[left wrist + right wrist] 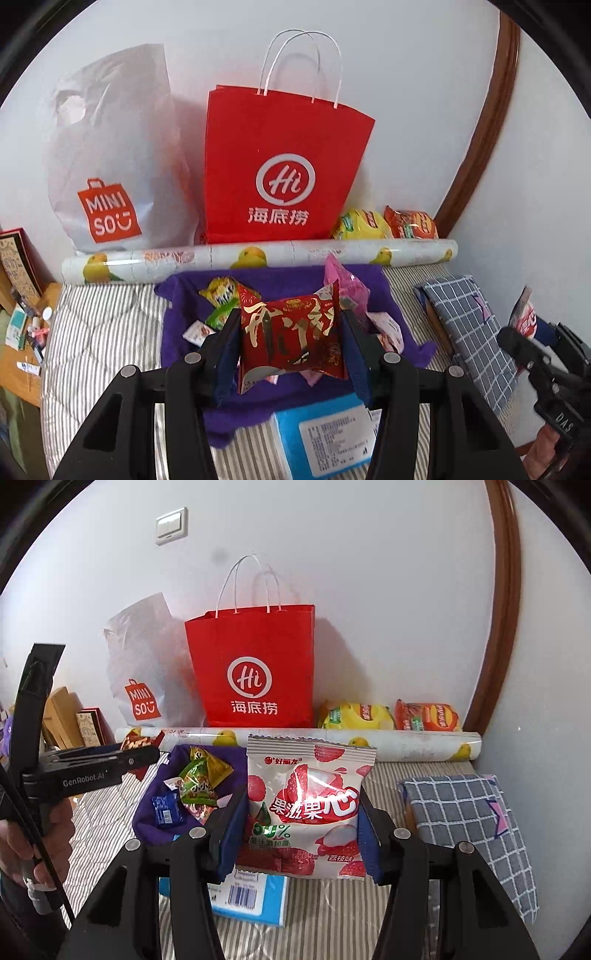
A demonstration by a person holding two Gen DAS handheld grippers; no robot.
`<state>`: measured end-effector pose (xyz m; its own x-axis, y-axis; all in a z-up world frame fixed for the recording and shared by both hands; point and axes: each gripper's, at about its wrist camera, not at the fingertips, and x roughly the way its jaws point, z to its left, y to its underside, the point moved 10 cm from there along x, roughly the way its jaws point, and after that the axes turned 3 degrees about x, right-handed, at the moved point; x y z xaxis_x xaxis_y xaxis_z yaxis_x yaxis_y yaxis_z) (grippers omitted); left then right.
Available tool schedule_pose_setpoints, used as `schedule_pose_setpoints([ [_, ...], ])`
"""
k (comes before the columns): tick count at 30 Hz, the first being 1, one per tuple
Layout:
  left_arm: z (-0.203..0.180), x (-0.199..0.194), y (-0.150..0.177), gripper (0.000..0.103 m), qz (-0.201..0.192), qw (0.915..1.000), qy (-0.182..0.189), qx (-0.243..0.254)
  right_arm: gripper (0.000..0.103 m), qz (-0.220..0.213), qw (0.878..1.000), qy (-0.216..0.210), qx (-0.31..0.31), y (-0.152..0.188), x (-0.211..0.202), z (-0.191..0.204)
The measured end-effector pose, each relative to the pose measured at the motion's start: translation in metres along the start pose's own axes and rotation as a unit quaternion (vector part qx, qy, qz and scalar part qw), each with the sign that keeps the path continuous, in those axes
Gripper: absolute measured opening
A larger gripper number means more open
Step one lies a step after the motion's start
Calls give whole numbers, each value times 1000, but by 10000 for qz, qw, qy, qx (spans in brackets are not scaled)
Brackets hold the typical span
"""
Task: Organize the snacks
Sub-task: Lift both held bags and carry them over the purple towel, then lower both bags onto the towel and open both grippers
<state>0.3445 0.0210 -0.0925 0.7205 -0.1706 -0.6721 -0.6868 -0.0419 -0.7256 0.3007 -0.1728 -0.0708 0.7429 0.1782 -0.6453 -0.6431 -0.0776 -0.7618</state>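
My left gripper (290,332) is shut on a red snack packet with gold lettering (291,332) and holds it above a purple cloth (280,280) with several small snacks on it. My right gripper (303,812) is shut on a white and pink lychee gummy packet (306,805), held upright above the striped bed. A red Hi paper bag (280,170) stands open against the wall behind; it also shows in the right wrist view (255,672). The left gripper shows at the left of the right wrist view (122,757), the right one at the right edge of the left wrist view (524,325).
A white Miniso plastic bag (110,166) stands left of the red bag. A rolled lemon-print sheet (258,256) lies across in front of the bags. Yellow (354,714) and orange (428,716) chip bags lie right. A checked cloth (469,812) and a blue box (325,439) lie on the bed.
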Motion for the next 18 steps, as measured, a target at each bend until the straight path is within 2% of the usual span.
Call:
schedule_pose_setpoints([
  [8, 1, 11, -23, 49, -159, 9999, -14, 8, 53, 33, 9998, -175, -65, -7, 20, 9],
  [18, 9, 35, -23, 49, -68, 9999, 108, -112, 53, -24, 9994, -350, -67, -17, 38, 19],
])
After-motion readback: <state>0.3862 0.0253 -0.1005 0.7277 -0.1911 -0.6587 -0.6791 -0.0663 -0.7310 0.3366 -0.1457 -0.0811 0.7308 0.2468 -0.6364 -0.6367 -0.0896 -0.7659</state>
